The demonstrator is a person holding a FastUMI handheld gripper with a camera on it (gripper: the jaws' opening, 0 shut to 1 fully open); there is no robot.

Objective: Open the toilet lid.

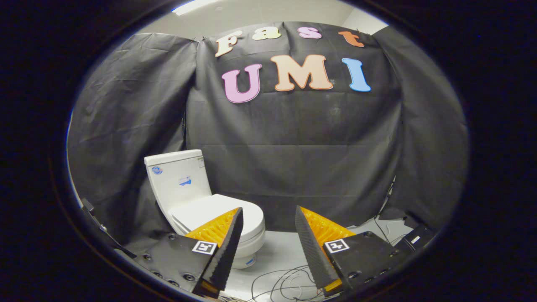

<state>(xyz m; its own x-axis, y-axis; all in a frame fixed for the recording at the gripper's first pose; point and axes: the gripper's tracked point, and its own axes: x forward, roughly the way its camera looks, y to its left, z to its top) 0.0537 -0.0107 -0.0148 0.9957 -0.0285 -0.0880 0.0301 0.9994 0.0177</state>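
A white toilet (188,197) stands on the floor against the black cloth wall, ahead and to the left of my fingers. Its lid (209,210) lies flat, shut over the bowl, and the tank (176,178) rises behind it. My gripper (268,212) is open, with a wide gap between the two fingers and nothing in it. The left finger (224,247) overlaps the front right part of the lid in the view, still some way short of it. The right finger (312,247) points at the bare floor to the right of the toilet.
Loose cables (285,283) lie coiled on the pale floor (281,247) just below and between the fingers. More cables and a dark box (413,239) sit at the right foot of the cloth wall. A dark bar (98,226) leans at the far left.
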